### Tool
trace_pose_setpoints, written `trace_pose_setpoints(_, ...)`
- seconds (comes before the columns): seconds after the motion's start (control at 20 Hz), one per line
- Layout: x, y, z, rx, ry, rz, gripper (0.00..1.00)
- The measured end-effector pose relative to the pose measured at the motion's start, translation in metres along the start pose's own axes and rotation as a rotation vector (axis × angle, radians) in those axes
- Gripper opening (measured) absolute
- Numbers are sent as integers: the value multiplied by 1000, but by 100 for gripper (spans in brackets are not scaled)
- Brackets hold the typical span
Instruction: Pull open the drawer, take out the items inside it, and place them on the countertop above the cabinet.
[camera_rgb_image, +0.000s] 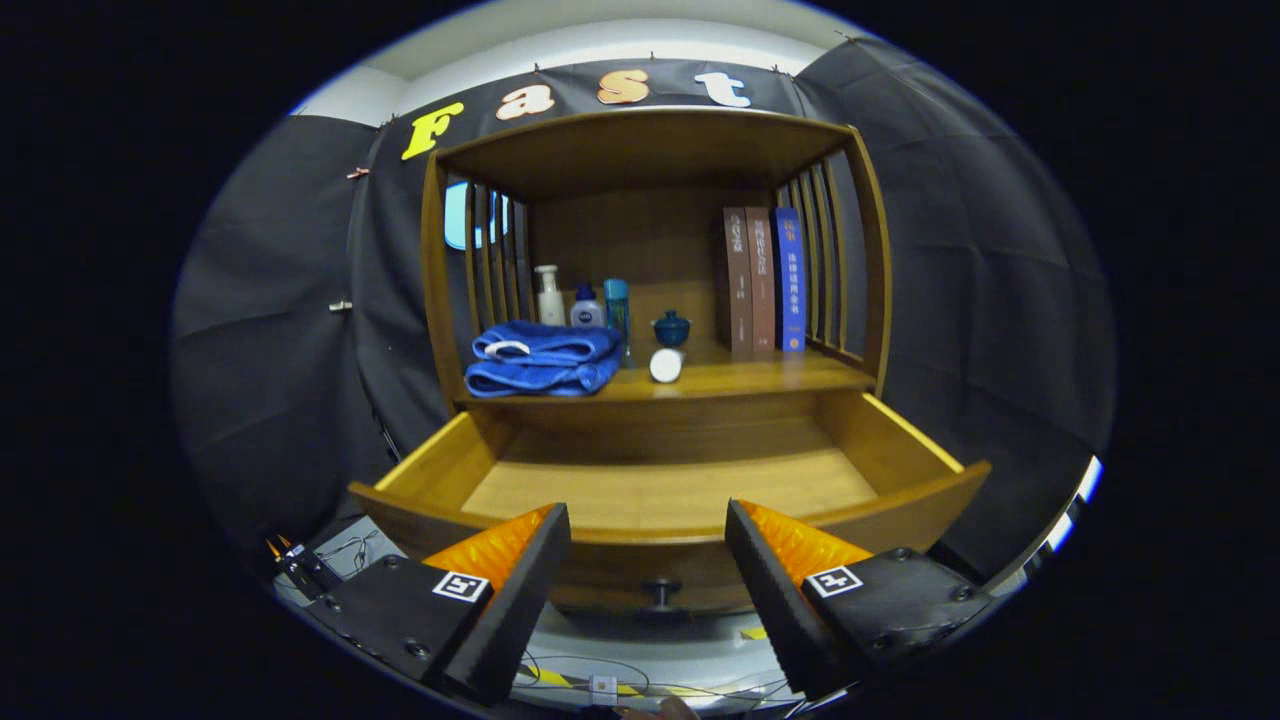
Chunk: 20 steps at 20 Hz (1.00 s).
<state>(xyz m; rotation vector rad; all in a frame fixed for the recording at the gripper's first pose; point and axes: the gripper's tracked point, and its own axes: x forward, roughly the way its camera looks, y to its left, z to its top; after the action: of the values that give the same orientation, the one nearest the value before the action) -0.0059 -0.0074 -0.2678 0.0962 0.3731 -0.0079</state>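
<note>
The gripper (648, 520) is spread wide, its two fingers well apart, with nothing between them and nothing touched. Through the gap between the fingers shows the front panel of the drawer (660, 495), and low on that panel, midway between the fingers, sits the small dark knob (661, 592). Below the fingers lie cables (560, 672) on a pale floor, with a strip of yellow-and-black tape among them.

The drawer is pulled out toward the gripper, just ahead of the fingertips. Its curved front rim runs across behind both tips, and its pale wooden bottom lies bare as far as the view reaches.

Beyond the drawer is the countertop (740, 378) of the wooden cabinet (436, 280), roofed by a shelf and flanked by slatted sides. On its left part rests a folded blue towel (543, 358), near the front edge. Just beside the towel, toward the middle, a small white cylinder (666, 365) lies on its side. Behind the towel stand a white pump bottle (549, 297), a small white bottle with a blue cap (586, 308) and a taller teal bottle (617, 308), close together. A little blue lidded cup (671, 328) stands behind the white cylinder. At the right, three books (763, 280) stand upright against the slats, two brown and one blue
</note>
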Motion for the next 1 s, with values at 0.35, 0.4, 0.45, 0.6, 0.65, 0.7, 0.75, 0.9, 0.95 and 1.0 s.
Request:
trace_pose_setpoints(0.35,16,-8,-53,24,64,-26,99)
trace_pose_setpoints(0.4,18,-8,-55,34,69,-27,99)
trace_pose_setpoints(0.45,19,-10,-55,42,74,-38,99)
trace_pose_setpoints(0.6,21,-10,-54,42,59,-44,99)
trace_pose_setpoints(0.65,20,-10,-54,43,59,-46,99)
trace_pose_setpoints(0.7,20,-10,-54,45,58,-47,99)
trace_pose_setpoints(0.75,21,-9,-53,46,56,-48,99)
trace_pose_setpoints(0.9,23,-8,-51,46,55,-54,99)
trace_pose_setpoints(0.95,26,-8,-50,50,56,-52,99)
trace_pose_setpoints(1.0,30,-8,-49,52,59,-49,99)
